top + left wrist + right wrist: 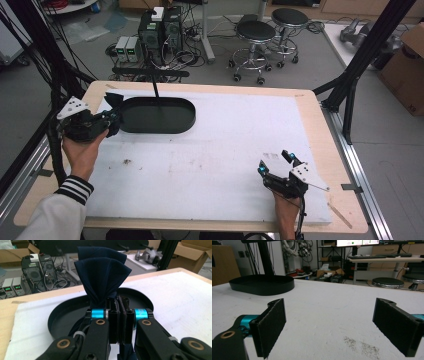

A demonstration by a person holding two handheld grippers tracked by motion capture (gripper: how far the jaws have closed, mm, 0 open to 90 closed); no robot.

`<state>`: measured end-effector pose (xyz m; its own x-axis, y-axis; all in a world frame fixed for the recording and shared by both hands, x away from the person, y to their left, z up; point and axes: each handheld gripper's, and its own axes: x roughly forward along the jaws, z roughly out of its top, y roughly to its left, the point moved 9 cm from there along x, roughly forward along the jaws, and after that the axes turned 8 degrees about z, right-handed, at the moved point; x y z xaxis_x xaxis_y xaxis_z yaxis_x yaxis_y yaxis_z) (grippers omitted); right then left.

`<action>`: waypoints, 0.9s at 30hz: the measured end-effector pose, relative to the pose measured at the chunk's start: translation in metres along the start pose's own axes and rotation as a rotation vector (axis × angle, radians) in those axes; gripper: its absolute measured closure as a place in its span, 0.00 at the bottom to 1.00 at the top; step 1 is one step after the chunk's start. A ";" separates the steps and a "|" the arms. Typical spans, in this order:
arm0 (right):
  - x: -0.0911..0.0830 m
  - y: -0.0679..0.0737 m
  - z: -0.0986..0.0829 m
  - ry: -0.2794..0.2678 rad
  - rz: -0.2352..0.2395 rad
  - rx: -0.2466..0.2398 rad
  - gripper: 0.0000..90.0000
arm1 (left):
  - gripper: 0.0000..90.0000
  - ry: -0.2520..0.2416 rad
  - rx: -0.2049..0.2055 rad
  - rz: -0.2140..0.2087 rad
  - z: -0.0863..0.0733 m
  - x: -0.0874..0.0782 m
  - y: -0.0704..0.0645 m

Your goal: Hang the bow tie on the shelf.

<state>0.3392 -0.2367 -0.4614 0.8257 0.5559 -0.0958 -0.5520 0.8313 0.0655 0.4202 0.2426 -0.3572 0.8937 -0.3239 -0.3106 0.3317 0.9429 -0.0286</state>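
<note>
Left gripper point(119, 315): jaws pressed together on a gathered fold of dark navy cloth point(102, 275); seen in the high view at the desk's far left corner point(107, 120), just at the end of the black oval tray point(187, 117)
Cloth position: pinched low, so it fans upward above the jaws in pleats; a short tail hangs down between the gripper's arms; it sits over the near rim of the tray point(53, 315), and whether any part touches the tray I cannot tell
Cloth handling: light, thin and limp by the look of it; the fan holds its shape only because the pinch bunches it; likely to slump or unfold once let go; not fragile; smooth weave may slide out of a weak pinch
Where to hold: the bunched neck, as now, keeps it secure; for spreading it, a corner or free edge of the fan would be the better place for a second grip
Right gripper point(277, 162): jaws spread wide, nothing between them; resting low over the white desk cover point(215, 150) near the right front, well apart from the cloth
Right gripper pads point(272, 326): dark felt-like faces, which should bite on fabric well
Desk surface: faint dark specks on the cover ahead of the right jaws point(362, 346)
</note>
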 end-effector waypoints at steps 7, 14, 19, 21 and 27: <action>0.000 0.000 0.000 0.001 0.000 0.007 0.12 | 0.97 -0.018 -0.006 0.002 0.018 0.015 -0.001; 0.000 0.000 0.000 0.001 0.000 0.007 0.12 | 0.97 -0.022 -0.024 0.012 0.032 0.027 0.003; 0.000 0.000 0.000 0.001 0.000 0.007 0.12 | 0.97 -0.027 -0.040 0.018 0.039 0.036 0.005; 0.000 0.000 0.000 0.000 0.000 0.008 0.12 | 0.97 -0.030 -0.043 0.018 0.042 0.039 0.004; 0.000 -0.001 0.000 -0.005 -0.001 0.004 0.12 | 0.97 -0.032 -0.057 0.030 0.050 0.051 0.006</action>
<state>0.3396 -0.2379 -0.4611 0.8270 0.5549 -0.0909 -0.5506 0.8319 0.0696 0.4833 0.2280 -0.3259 0.9127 -0.2964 -0.2812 0.2873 0.9550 -0.0743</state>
